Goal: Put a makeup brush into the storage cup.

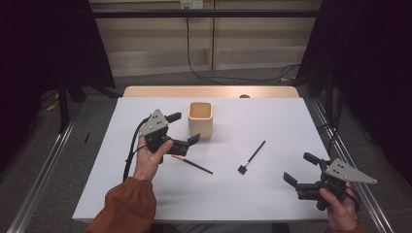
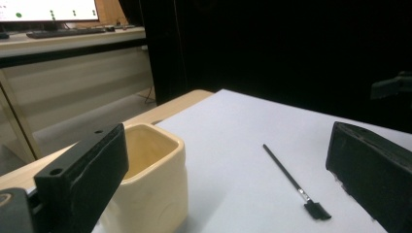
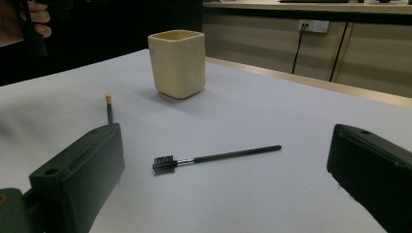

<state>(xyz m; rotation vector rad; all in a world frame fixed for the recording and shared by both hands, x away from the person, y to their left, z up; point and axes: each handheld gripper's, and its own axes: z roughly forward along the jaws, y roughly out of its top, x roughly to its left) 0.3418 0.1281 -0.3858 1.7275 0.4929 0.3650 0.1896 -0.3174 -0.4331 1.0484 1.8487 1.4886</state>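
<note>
Dim overall, bkgd near black at both sides. Soft overhead light, faint shadows on white surface. No glare. Slightly soft focus; near tongs blurred in both gripper views.

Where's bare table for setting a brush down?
Free: the far right stretch beyond the comb brush, and the near strip between both hands. Crowded: around the cream cup, where the left gripper hangs over the thin brush.

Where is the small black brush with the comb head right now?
In the high view, the comb brush lies flat on the table, right of centre, between the cream cup and the right claw.
</note>
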